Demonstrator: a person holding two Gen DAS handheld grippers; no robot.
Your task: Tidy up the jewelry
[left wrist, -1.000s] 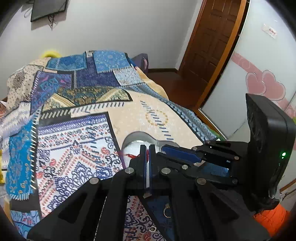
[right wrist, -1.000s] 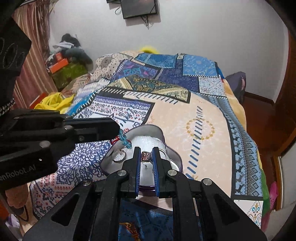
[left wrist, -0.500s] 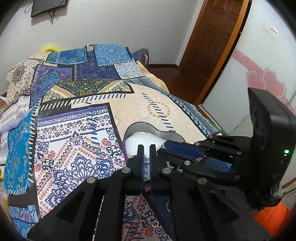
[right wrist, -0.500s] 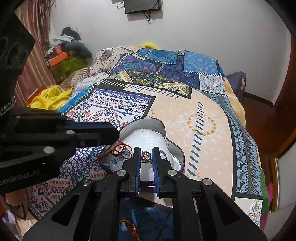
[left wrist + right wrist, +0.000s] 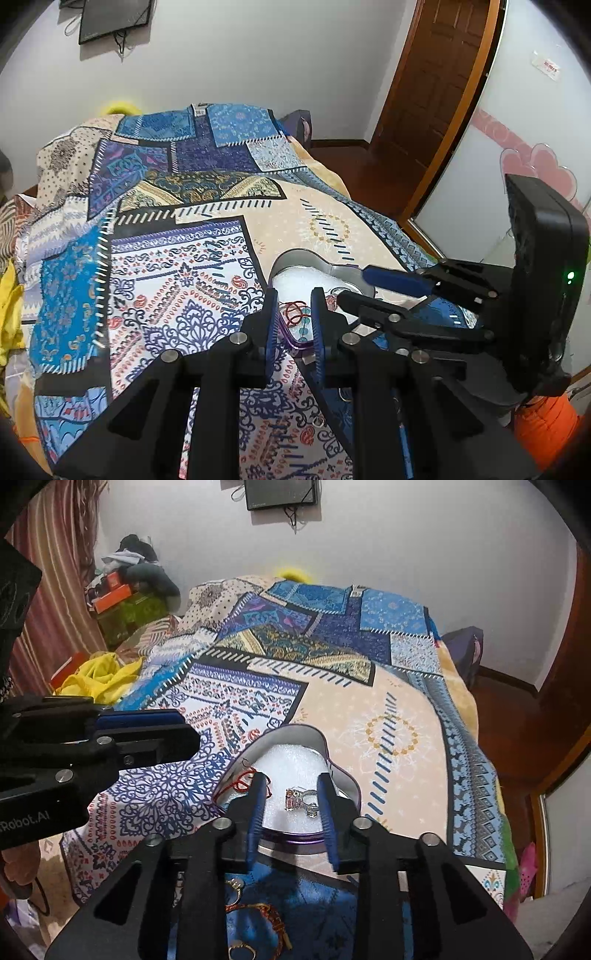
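Note:
A heart-shaped purple jewelry box [image 5: 343, 779] with white foam lining sits on the patterned bedspread; it also shows in the left wrist view [image 5: 314, 260]. A gemstone ring [image 5: 301, 799] lies on the foam between my right gripper's fingers. A red cord bracelet [image 5: 243, 781] lies at the box's left side, also seen in the left wrist view [image 5: 291, 312]. My right gripper [image 5: 291, 805] is open and empty just over the box. My left gripper [image 5: 293, 317] is open and empty above the bracelet.
More jewelry lies on the bedspread near me: a braided red and gold bracelet [image 5: 258, 912], a gold ring [image 5: 242, 950] and a small ring [image 5: 236, 884]. Yellow cloth [image 5: 99, 679] lies at the bed's left edge. A wooden door [image 5: 439, 92] stands to the right.
My right gripper opened and left the gemstone ring on the foam. My left gripper opened and left the red cord bracelet in the box.

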